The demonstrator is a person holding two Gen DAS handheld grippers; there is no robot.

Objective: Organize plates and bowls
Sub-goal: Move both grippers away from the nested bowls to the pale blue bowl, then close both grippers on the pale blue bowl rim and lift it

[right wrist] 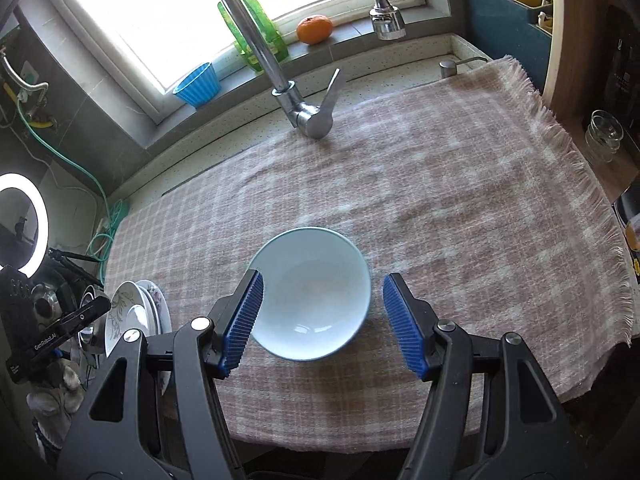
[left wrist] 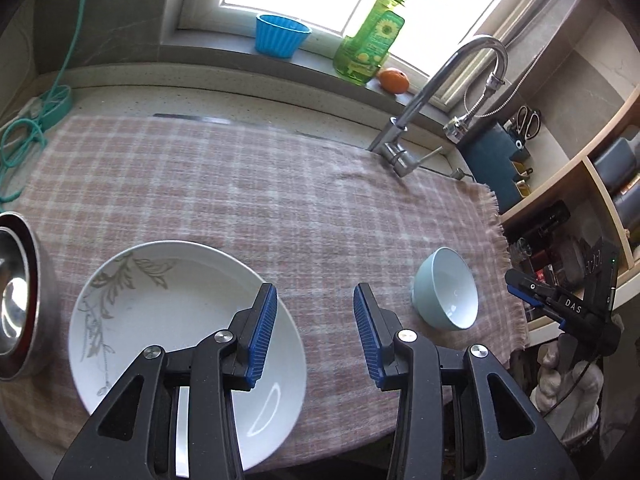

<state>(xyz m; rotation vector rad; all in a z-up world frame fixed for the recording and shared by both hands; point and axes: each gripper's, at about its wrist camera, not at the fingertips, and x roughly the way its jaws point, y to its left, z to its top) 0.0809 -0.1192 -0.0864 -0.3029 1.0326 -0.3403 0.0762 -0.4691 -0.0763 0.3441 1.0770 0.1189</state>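
A white plate with a grey leaf pattern (left wrist: 160, 320) lies on the pink checked cloth (left wrist: 240, 184) at the near left. My left gripper (left wrist: 315, 312) is open and empty, its left finger over the plate's right rim. A pale blue bowl (left wrist: 446, 294) stands upright to the right; in the right wrist view the bowl (right wrist: 310, 292) lies between the open fingers of my right gripper (right wrist: 320, 300), untouched. A steel bowl (left wrist: 18, 296) sits at the far left edge. In the right wrist view the plate (right wrist: 128, 316) shows with another plate behind it.
A tall tap (left wrist: 420, 120) rises at the back of the cloth. A blue cup (left wrist: 280, 36), green soap bottle (left wrist: 370, 40) and orange (left wrist: 394, 80) stand on the sill. Shelves (left wrist: 580, 200) stand at the right. Glass bowls (right wrist: 604, 136) sit on a wooden ledge.
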